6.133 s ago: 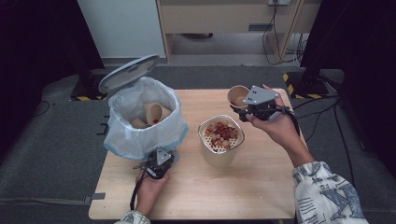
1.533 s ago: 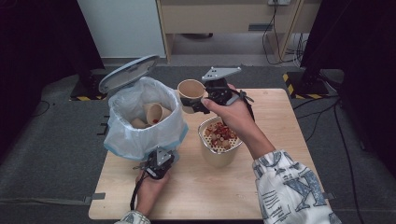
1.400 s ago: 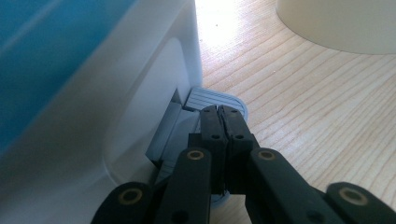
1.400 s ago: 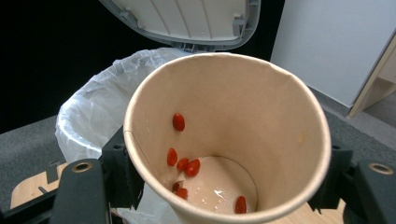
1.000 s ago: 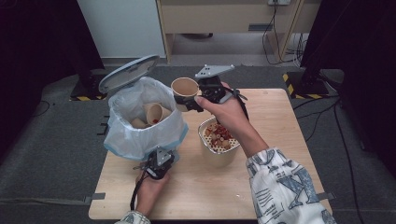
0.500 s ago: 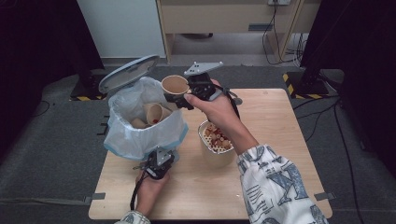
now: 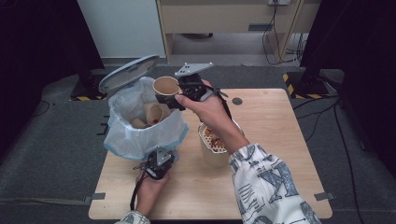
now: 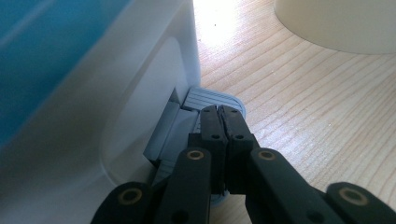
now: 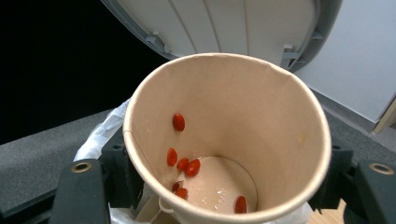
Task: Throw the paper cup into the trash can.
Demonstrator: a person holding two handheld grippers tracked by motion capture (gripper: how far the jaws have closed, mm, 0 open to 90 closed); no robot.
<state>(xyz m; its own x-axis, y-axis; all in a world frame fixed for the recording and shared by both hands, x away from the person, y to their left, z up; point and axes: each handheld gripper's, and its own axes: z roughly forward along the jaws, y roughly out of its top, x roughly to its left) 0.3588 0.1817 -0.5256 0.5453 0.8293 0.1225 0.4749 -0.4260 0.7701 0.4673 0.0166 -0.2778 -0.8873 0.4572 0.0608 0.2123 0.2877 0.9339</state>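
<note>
Paper cup: clamped in right gripper above bin; left gripper, jaws together, presses pedal; drop pending.

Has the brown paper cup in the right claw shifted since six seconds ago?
Yes. The brown paper cup, held by the right claw, has moved leftward from beside the food bowl to over the bag-lined white bin.

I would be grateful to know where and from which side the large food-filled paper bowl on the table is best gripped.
Judging by its pose, take the bowl by its upper rim from above, one jaw inside and one outside. It stands upright and open-topped; its wall looks too wide to span. The side facing away from the bin seems freest.
</note>
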